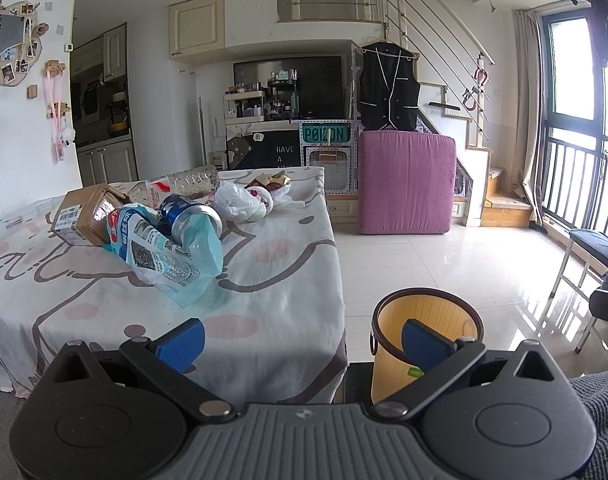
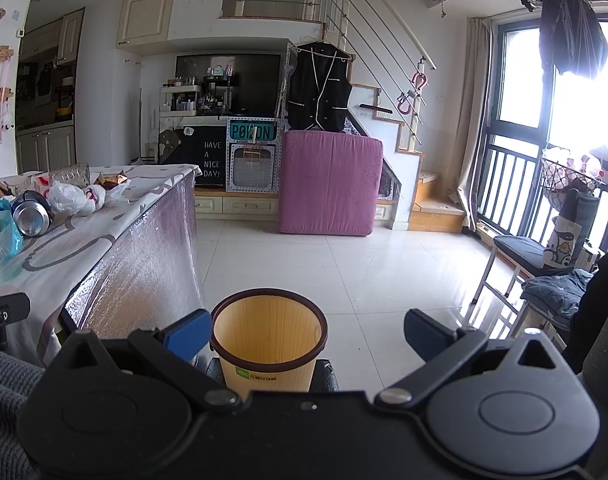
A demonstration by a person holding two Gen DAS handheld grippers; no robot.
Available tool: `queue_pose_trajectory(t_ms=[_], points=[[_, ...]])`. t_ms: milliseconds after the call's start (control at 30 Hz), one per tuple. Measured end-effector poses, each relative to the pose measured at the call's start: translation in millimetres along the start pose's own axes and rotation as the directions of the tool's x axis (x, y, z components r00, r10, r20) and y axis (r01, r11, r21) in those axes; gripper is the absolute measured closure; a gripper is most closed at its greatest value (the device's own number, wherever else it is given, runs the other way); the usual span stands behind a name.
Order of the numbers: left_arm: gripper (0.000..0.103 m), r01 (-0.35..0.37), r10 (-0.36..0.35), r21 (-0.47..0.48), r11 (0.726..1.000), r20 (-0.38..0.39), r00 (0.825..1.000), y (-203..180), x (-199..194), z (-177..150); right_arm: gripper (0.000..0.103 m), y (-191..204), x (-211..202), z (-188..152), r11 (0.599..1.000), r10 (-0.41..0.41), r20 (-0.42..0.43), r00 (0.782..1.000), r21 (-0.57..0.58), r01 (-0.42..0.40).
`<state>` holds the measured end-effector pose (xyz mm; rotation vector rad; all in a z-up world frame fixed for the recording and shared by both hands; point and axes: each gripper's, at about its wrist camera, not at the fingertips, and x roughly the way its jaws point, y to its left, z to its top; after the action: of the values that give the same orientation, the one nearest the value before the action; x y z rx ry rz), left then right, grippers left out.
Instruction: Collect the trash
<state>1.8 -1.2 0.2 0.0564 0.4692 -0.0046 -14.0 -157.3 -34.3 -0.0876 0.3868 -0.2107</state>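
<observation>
Left gripper (image 1: pixel 301 344) was spread wide and held nothing, hovering at the near edge of the worktop (image 1: pixel 287 304); right gripper (image 2: pixel 304 334) was likewise spread and empty, poised above the yellow bin (image 2: pixel 268 336) on the floor

Progress, judged from the frames: nothing collected yet. Bin interior looked bare in the right wrist view, and all trash lay on the cloth-covered worktop. Whole task remained

Trash, left to right in the left wrist view:
- cardboard box (image 1: pixel 83 218), on its side at the far left of the pile
- printed blue-and-white plastic pouch (image 1: pixel 163 256), nearest the left gripper, spilling towards the front
- blue drink can (image 1: pixel 191 216), lying down with its open end forward, resting against the pouch
- clear plastic bottle (image 1: pixel 183 184), lying behind the can
- crumpled white plastic bag (image 1: pixel 243 200), just right of the can
- small wrappers (image 1: pixel 269 180), behind the bag; too small to identify

Bin stood on the floor just off the worktop's near right corner, upright, mouth open

View differences:
- left wrist: whole pile shown, including the box and the pouch's printed face; bin partly hidden behind the gripper's right finger, bottom not visible
- right wrist: looked down into the bin; worktop's silvery side panel (image 2: pixel 143 248) visible; pile pushed to the left edge, box nearly cut off; chair with folded clothes (image 2: pixel 560 292) by the window, which the left wrist view barely caught
</observation>
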Motion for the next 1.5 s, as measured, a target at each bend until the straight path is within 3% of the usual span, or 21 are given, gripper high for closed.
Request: queue_pose_trajectory(t_ms=[1500], points=[[0.000,0.000,0.000,0.000,1.000,0.003,1.000,0.1,-0.3,-0.3,0.000,-1.3,-2.0,4.0,1.000,0.009,0.000,1.000,0.005,-0.009]])
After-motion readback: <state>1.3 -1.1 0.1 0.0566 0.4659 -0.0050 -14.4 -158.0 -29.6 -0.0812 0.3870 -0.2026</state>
